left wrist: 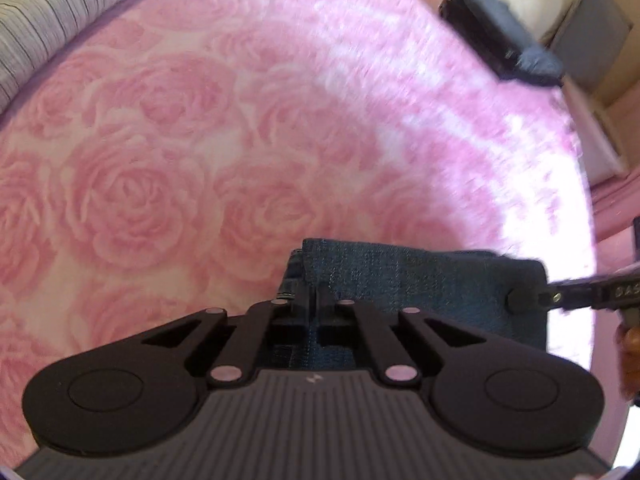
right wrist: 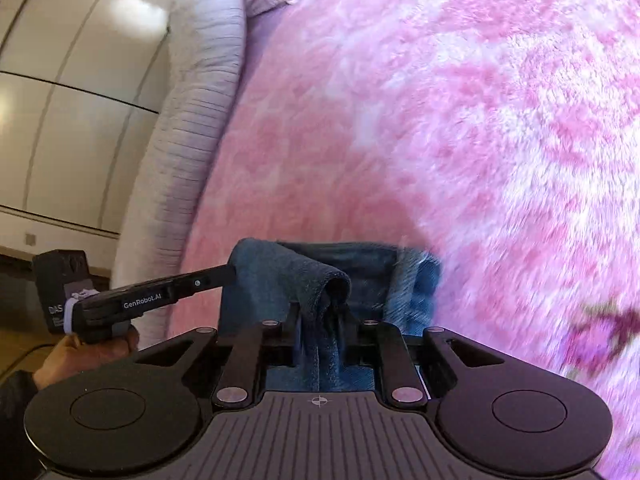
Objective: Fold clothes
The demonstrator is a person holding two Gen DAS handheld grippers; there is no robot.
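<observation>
Jaws of the left gripper (left wrist: 311, 300) pinch one edge of the folded denim garment (left wrist: 420, 280); the right gripper (right wrist: 320, 316) clamps a bunched fold opposite. Denim lies on the pink rose-patterned blanket (left wrist: 160, 140).

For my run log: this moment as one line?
left gripper: shut on denim garment | right gripper: shut on denim garment | surface: pink blanket

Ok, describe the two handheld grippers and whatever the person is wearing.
Both grippers are matte black. From its own camera, the left gripper shows a ribbed grey base, two round black discs, angled linkage bars with silver rivets, and slim black fingers. The right gripper is built the same. Seen side-on, the body carries white "GenRobot.AI" lettering and a pale lilac strap. A dark sleeve covers the person's wrist.
</observation>
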